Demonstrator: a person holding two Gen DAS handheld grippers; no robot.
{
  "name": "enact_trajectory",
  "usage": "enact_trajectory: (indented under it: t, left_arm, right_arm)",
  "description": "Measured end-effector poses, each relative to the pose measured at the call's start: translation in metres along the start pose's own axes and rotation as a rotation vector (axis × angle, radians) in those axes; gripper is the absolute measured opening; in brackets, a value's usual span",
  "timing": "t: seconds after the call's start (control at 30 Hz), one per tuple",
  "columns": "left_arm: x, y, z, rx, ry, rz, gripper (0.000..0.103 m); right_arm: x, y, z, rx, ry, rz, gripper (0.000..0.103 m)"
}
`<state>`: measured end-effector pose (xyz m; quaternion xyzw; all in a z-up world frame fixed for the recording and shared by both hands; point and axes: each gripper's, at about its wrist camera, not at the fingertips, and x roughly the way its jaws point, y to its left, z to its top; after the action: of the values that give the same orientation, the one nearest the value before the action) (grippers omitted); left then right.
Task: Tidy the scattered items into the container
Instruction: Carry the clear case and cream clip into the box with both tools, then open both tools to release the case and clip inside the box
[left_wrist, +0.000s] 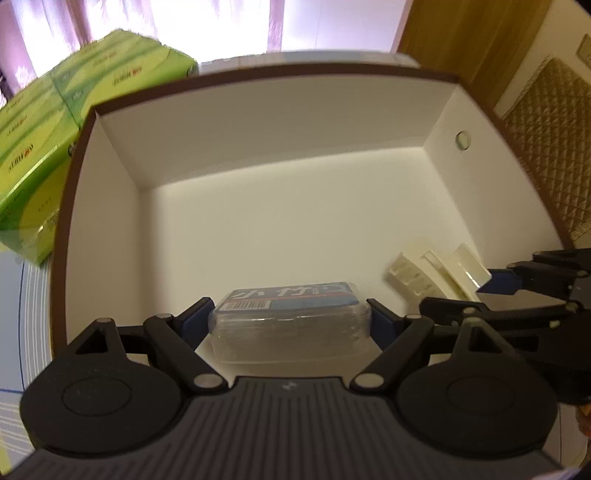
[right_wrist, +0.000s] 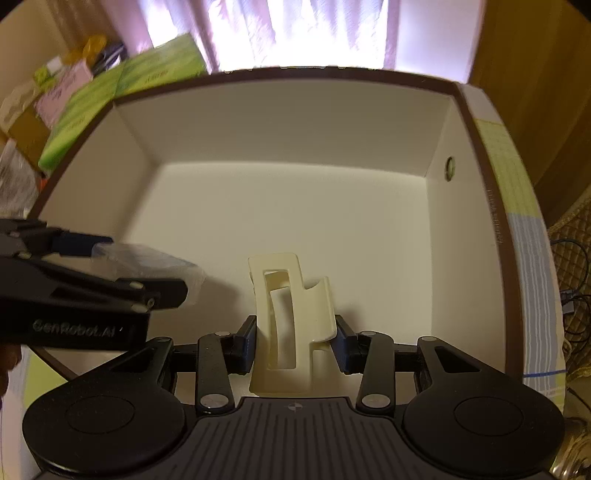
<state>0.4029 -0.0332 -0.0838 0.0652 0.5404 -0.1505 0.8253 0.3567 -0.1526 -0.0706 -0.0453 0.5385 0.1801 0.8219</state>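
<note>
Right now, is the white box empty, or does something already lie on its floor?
Its floor is bare; the clear case and cream clip sit between gripper pads.

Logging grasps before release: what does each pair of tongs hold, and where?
Left tongs: clear plastic case with blue label, clamped across its short ends. Right tongs: cream plastic hair claw clip, gripped by its sides.

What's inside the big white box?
The box holds nothing loose that shows. Two tools reach in: the left tool grips a clear plastic case, the right tool a cream hair clip. The floor beneath them is hidden.
</note>
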Motion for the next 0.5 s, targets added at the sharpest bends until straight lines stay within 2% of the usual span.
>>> enact_trajectory:
  t: [0.07,0.1,0.13,0.17,0.27,0.5]
  left_arm:
    - [0.006,0.002,0.001,-0.014,0.037,0.006,0.084]
    - [0.008,0.004,0.001,-0.023,0.055,0.007,0.084]
    - [0.010,0.006,0.001,-0.033,0.067,0.001,0.084]
    - [0.010,0.007,0.001,-0.041,0.075,-0.009,0.088]
    - [0.010,0.008,0.000,-0.028,0.095,0.002,0.094]
    - [0.003,0.010,-0.003,-0.021,0.103,0.015,0.097]
  right_arm:
    - [0.003,0.001,0.002,-0.017,0.026,-0.026,0.045]
    - [0.003,0.002,0.003,-0.034,0.035,-0.038,0.061]
    - [0.001,0.003,0.003,-0.046,0.028,-0.049,0.088]
    - [-0.002,0.003,0.003,-0.058,0.016,-0.050,0.095]
    - [-0.008,0.003,0.004,-0.075,0.021,-0.029,0.095]
    - [-0.020,-0.006,-0.001,-0.068,0.045,-0.013,0.095]
